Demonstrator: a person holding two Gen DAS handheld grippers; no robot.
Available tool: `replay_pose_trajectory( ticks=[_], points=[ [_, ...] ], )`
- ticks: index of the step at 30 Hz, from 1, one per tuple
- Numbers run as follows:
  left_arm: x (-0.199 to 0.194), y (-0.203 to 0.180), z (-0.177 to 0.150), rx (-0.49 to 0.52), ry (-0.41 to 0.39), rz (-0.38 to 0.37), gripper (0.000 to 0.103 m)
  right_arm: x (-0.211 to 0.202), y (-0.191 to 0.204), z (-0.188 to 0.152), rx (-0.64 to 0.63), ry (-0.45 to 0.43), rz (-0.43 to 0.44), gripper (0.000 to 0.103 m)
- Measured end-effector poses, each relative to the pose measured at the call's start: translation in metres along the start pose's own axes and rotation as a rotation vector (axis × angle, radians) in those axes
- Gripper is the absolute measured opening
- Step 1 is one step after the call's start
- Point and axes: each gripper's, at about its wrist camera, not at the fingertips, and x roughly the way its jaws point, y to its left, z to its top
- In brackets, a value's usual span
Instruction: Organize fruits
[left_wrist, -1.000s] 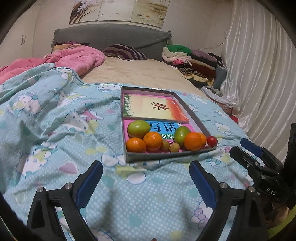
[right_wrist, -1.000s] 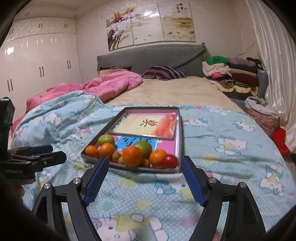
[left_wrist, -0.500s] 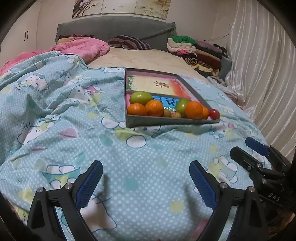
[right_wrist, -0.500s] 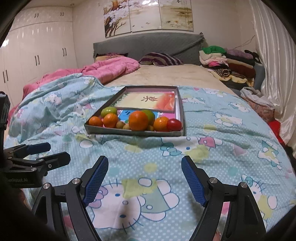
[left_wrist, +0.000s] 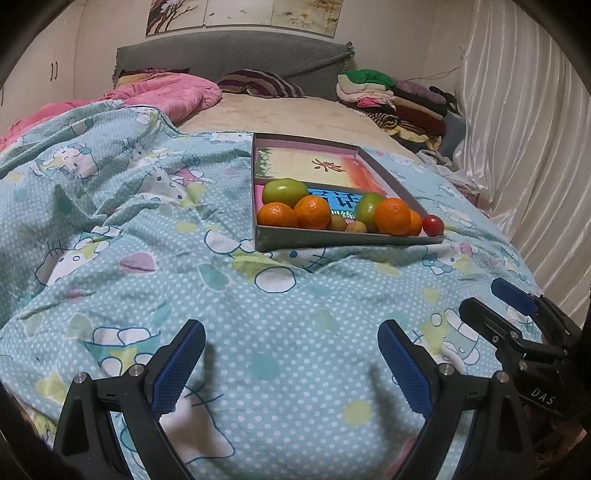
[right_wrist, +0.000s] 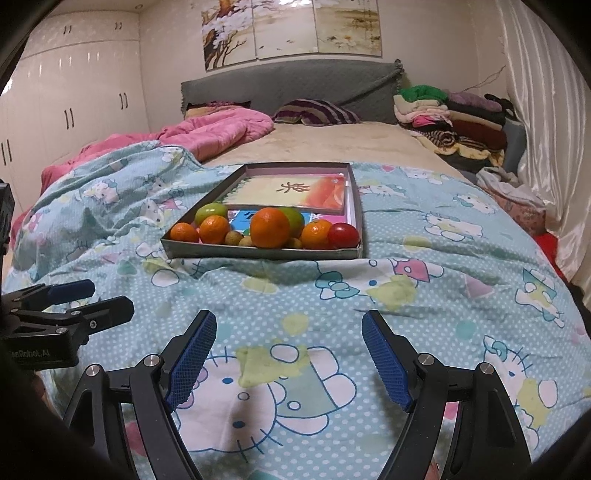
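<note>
A shallow grey box (left_wrist: 347, 239) (right_wrist: 258, 252) lies on the bed. Along its near edge sit oranges (left_wrist: 392, 216) (right_wrist: 269, 227), green fruits (left_wrist: 284, 192) (right_wrist: 211, 212), small brownish fruits (left_wrist: 339, 223) and a red tomato (left_wrist: 433, 225) (right_wrist: 343, 236). Books lie flat in the box's far part (left_wrist: 314, 167). My left gripper (left_wrist: 291, 354) is open and empty, well short of the box. My right gripper (right_wrist: 289, 343) is open and empty, also short of it. Each gripper shows at the edge of the other's view (left_wrist: 517, 314) (right_wrist: 70, 299).
A blue cartoon-print quilt (left_wrist: 147, 221) covers the near bed. A pink duvet (left_wrist: 173, 92) and a striped pillow (left_wrist: 262, 83) lie at the back. Folded clothes (left_wrist: 388, 96) are stacked at the back right by a white curtain (left_wrist: 535, 129). Wardrobes (right_wrist: 66, 103) stand at the left.
Both grippers pulled back from the box over the first half second, then moved slightly closer. Both stayed open and empty. The fruits have not moved.
</note>
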Motion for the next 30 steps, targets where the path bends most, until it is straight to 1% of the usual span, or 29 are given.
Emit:
replay_pose_trajectory(
  ticks=[30],
  points=[
    [0.0007, 0.0016, 0.0016, 0.005, -0.001, 0.009, 0.095, 0.0048, 0.0026, -0.0009, -0.012, 0.015, 0.002, 0.082]
  ],
)
